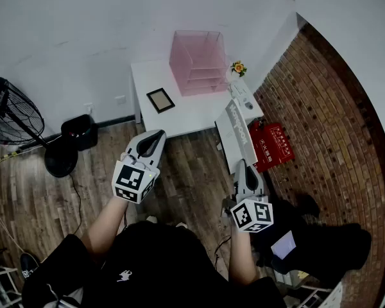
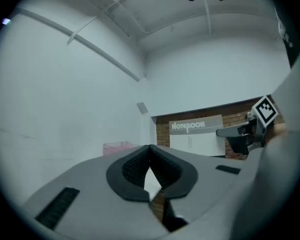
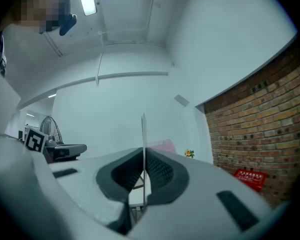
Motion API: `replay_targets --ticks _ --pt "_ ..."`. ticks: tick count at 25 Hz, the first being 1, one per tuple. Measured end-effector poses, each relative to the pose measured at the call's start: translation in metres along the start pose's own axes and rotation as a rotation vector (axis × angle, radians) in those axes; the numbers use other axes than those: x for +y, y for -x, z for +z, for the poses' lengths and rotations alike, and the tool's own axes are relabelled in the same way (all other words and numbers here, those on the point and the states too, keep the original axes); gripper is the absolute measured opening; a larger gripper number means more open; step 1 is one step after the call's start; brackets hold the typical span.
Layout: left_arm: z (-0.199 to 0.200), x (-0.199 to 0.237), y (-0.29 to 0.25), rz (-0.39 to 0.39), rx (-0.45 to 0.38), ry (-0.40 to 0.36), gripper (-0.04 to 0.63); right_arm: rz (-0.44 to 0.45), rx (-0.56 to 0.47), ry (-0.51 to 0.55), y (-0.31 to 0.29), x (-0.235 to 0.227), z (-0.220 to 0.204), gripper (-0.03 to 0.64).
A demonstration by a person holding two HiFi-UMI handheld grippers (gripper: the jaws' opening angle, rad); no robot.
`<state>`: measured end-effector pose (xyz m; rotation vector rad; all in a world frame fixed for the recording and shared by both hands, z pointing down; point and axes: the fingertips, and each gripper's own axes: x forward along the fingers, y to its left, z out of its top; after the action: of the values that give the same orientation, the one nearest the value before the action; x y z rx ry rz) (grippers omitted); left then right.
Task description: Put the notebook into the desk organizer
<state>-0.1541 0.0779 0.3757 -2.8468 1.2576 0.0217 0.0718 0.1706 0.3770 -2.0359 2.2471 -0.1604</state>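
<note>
So the notebook (image 1: 239, 130) was held up in the air by the right gripper (image 1: 243, 164). It was clamped by its near end between the two fingers (image 3: 162, 170), which were squeezed shut onto it. In the right gripper view it was seen edge-on, as a thin upright line sticking up past the fingertips. From the left gripper view its cover was seen face-on, printed title along the top. It was held just off the front right corner of the white table (image 1: 191, 115), not resting on it. The pink desk organizer (image 1: 197, 61) was sat at the back of that table, apart from the notebook. A small picture frame (image 1: 160, 99) was laid flat in front of it to the left. The left gripper (image 1: 155, 136) was held level over the floor, jaws brought together with nothing gripped between them.
</note>
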Motion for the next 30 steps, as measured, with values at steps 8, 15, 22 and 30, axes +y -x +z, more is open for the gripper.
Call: replay_targets --ticks 8,15,22,30 --pt "-0.006 0.013 0.009 -0.003 0.003 -0.004 0.005 0.005 -0.005 -0.037 -0.003 0.011 -0.007 0.011" --pt "-0.016 0.023 0.016 0.002 0.016 0.009 0.003 0.018 0.007 -0.021 -0.013 0.021 -0.008 0.011" --pt "-0.028 0.041 0.024 0.011 0.041 0.029 0.004 0.022 0.02 -0.028 -0.029 0.028 -0.01 0.011" --pt "-0.038 0.044 0.015 0.015 0.056 0.045 0.003 0.038 0.037 -0.017 -0.042 0.026 -0.008 0.011"
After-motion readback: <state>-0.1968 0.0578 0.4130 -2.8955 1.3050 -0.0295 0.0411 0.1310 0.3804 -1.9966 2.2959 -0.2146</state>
